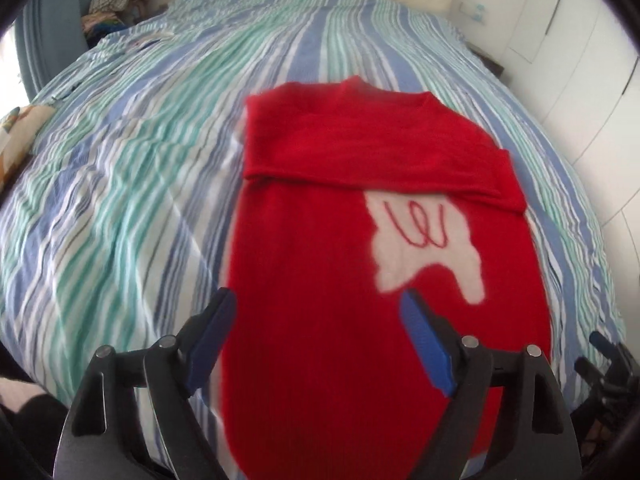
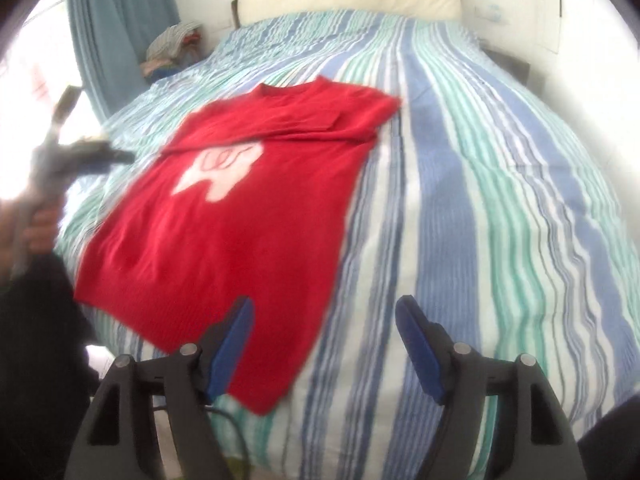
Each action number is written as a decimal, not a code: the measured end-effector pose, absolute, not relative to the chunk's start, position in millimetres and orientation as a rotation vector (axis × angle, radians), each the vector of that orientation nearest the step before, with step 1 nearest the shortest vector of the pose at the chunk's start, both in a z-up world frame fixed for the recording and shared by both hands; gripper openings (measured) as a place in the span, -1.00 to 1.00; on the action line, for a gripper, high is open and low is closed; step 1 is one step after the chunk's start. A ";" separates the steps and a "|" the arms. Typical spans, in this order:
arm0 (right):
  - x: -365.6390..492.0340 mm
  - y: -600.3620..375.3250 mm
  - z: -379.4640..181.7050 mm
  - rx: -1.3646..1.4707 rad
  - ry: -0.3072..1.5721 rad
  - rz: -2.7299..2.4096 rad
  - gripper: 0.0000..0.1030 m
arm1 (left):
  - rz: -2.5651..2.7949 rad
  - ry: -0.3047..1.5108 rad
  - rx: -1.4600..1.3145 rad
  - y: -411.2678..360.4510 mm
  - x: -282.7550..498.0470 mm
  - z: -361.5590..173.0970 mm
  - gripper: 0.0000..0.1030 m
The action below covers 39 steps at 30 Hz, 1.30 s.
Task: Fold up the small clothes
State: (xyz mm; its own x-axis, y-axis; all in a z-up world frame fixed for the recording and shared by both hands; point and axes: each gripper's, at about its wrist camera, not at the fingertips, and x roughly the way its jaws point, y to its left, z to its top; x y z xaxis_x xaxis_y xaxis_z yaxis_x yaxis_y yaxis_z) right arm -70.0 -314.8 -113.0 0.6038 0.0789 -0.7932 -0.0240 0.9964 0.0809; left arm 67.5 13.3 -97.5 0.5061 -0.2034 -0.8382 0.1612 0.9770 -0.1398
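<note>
The red sweater [image 1: 360, 272] lies flat on the striped bed [image 1: 120, 184], collar at the far end, its sleeves folded across the chest above a white patch [image 1: 424, 248]. It looks soft, light and limp, likely to sag and drag on the cover. Both grippers hover with fingers spread, holding nothing: left [image 1: 320, 344] over the near hem, right [image 2: 324, 344] by the hem's right corner. The hem corners seem the best hold.
</note>
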 end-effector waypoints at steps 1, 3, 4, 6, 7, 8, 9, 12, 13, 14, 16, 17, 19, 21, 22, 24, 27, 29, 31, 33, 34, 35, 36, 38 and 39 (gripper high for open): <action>-66.0 -319.9 -113.5 0.061 0.919 0.042 0.41 | -0.221 1.007 -0.039 8.2 61.2 -99.3 0.68; -58.5 -327.2 -112.9 0.052 0.905 0.017 0.41 | -0.211 0.982 -0.010 -1.7 49.2 -106.0 0.68; -54.9 -330.2 -113.4 0.050 0.900 0.002 0.41 | -0.195 0.973 0.006 -4.3 47.1 -110.3 0.68; -45.0 -340.0 -114.2 0.073 0.891 -0.028 0.41 | -0.172 0.948 0.035 -4.9 43.7 -117.6 0.68; -41.7 -345.2 -114.9 0.094 0.880 -0.047 0.41 | -0.159 0.947 0.045 -2.0 44.5 -121.4 0.68; -39.9 -350.2 -115.2 0.115 0.864 -0.069 0.41 | -0.153 0.944 0.047 0.2 44.7 -123.2 0.68; -40.3 -354.2 -116.4 0.132 0.852 -0.089 0.41 | -0.147 0.940 0.042 4.6 45.8 -124.5 0.68; -43.9 -357.1 -123.4 0.157 0.853 -0.101 0.41 | -0.111 0.944 0.039 14.0 50.0 -128.6 0.68; -46.2 -355.4 -127.0 0.151 0.858 -0.101 0.41 | -0.105 0.947 0.029 16.2 50.8 -129.3 0.68; -47.5 -353.6 -130.7 0.144 0.871 -0.100 0.41 | -0.103 0.948 0.017 18.0 50.4 -130.9 0.68; -48.0 -352.3 -134.8 0.143 0.885 -0.090 0.41 | -0.092 0.948 0.009 18.8 50.6 -132.7 0.68; -48.5 -352.0 -135.2 0.142 0.883 -0.091 0.41 | -0.087 0.945 0.012 18.2 50.7 -133.3 0.68; -48.1 -352.1 -134.9 0.140 0.871 -0.092 0.41 | -0.075 0.929 0.032 16.5 50.3 -133.6 0.68; -47.2 -353.1 -135.7 0.141 0.861 -0.095 0.41 | -0.062 0.914 0.056 14.8 49.7 -134.6 0.68; -46.5 -353.6 -136.7 0.142 0.860 -0.098 0.41 | -0.059 0.913 0.061 14.4 49.6 -135.3 0.68; -45.6 -355.4 -138.9 0.150 0.863 -0.106 0.41 | -0.060 0.918 0.057 15.1 49.5 -136.5 0.68; -46.7 -359.3 -140.3 0.171 0.865 -0.113 0.41 | -0.057 0.910 0.043 17.6 48.4 -134.5 0.68; -47.9 -360.9 -139.9 0.176 0.864 -0.122 0.41 | -0.054 0.895 0.033 19.4 47.4 -131.3 0.68; -49.0 -361.5 -139.1 0.178 0.860 -0.126 0.41 | -0.049 0.885 0.028 21.0 46.6 -128.8 0.68; -49.7 -360.9 -138.0 0.176 0.855 -0.126 0.41 | -0.044 0.881 0.025 22.6 46.0 -127.5 0.68; -50.1 -359.9 -137.2 0.173 0.852 -0.126 0.41 | -0.041 0.880 0.023 23.3 46.0 -127.2 0.68; -49.9 -359.4 -136.4 0.170 0.849 -0.124 0.41 | -0.039 0.878 0.022 24.0 45.8 -126.8 0.68; -50.4 -358.2 -135.5 0.165 0.845 -0.123 0.41 | -0.037 0.876 0.020 24.5 45.7 -126.2 0.68; -52.1 -355.6 -133.5 0.153 0.836 -0.121 0.41 | -0.036 0.870 0.016 25.3 45.6 -124.7 0.68; -52.7 -354.6 -132.7 0.149 0.833 -0.120 0.41 | -0.033 0.866 0.016 25.5 45.7 -124.0 0.68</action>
State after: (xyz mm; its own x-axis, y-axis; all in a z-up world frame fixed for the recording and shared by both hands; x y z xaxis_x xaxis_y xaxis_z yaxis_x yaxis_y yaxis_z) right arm -52.7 -354.6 -132.7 0.6670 -0.0473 -0.7436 0.1638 0.9829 0.0844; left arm 45.7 25.5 -124.0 0.6472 -0.0226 -0.7620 0.0357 0.9994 0.0007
